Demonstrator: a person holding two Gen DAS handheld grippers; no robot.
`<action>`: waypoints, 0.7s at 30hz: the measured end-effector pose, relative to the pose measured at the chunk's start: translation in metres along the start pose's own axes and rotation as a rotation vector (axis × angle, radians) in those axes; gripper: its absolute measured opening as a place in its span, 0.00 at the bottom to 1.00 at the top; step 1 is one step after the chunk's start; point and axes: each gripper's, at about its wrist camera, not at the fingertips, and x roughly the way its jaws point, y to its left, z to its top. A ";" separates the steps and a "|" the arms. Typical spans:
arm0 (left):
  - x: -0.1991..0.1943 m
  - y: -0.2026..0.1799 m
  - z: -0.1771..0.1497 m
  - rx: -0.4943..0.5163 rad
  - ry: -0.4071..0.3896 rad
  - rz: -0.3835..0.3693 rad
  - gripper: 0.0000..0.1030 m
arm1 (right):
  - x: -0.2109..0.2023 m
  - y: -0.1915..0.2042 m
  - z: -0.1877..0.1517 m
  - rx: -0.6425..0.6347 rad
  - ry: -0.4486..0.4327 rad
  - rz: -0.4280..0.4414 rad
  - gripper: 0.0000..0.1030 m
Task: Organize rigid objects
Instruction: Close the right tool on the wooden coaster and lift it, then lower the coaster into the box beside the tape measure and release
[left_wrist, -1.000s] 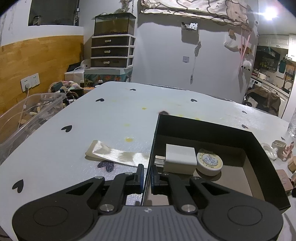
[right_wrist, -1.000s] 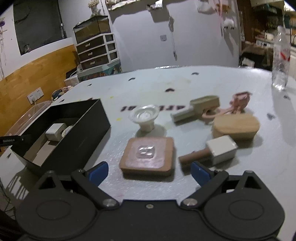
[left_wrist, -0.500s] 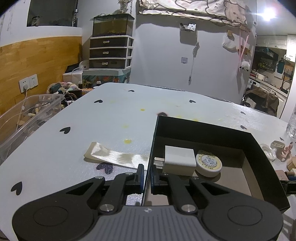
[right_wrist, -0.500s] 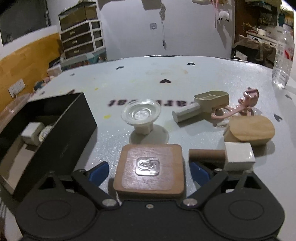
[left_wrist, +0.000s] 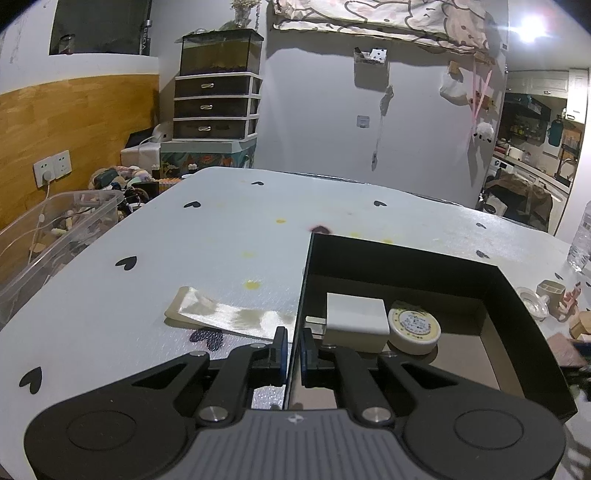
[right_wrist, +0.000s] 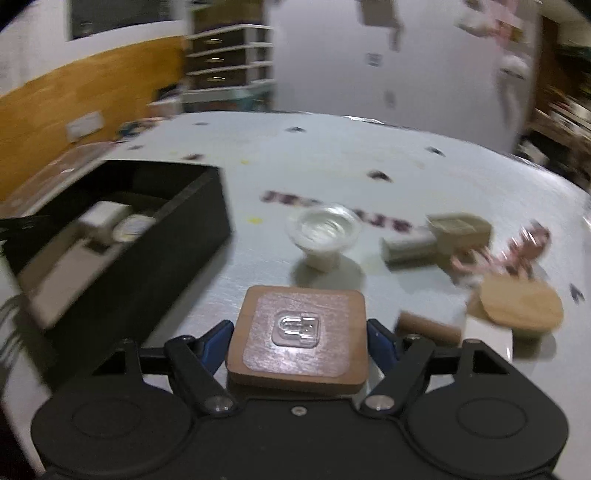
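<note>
My left gripper (left_wrist: 291, 347) is shut on the left wall of the black box (left_wrist: 506, 288), which holds a white block (left_wrist: 354, 317) and a round tin (left_wrist: 413, 326). In the right wrist view my right gripper (right_wrist: 300, 341) is shut on a brown square wooden block (right_wrist: 299, 339) with a clear hook on top, and holds it just above the table. The black box (right_wrist: 155, 258) lies to its left. The right view is blurred.
On the table to the right lie a clear cup-shaped piece (right_wrist: 323, 236), a beige scoop (right_wrist: 443, 236), a pink clip (right_wrist: 517, 251), an oval wooden piece (right_wrist: 521, 308) and a white-headed mallet (right_wrist: 432, 328). A folded strip (left_wrist: 225, 317) lies left of the box. A clear bin (left_wrist: 48, 243) stands beyond the left edge.
My right gripper moved forward over the brown block and closed on its sides. The left gripper keeps its hold on the box wall and has not moved.
</note>
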 end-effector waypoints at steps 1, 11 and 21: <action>0.000 0.000 0.000 0.006 0.000 -0.002 0.06 | -0.006 -0.001 0.004 -0.022 -0.009 0.031 0.75; 0.001 0.002 0.000 0.017 -0.009 -0.027 0.05 | -0.041 0.029 0.077 -0.298 -0.082 0.284 0.75; 0.003 0.005 0.004 0.018 -0.019 -0.055 0.05 | 0.023 0.104 0.114 -0.644 0.149 0.409 0.75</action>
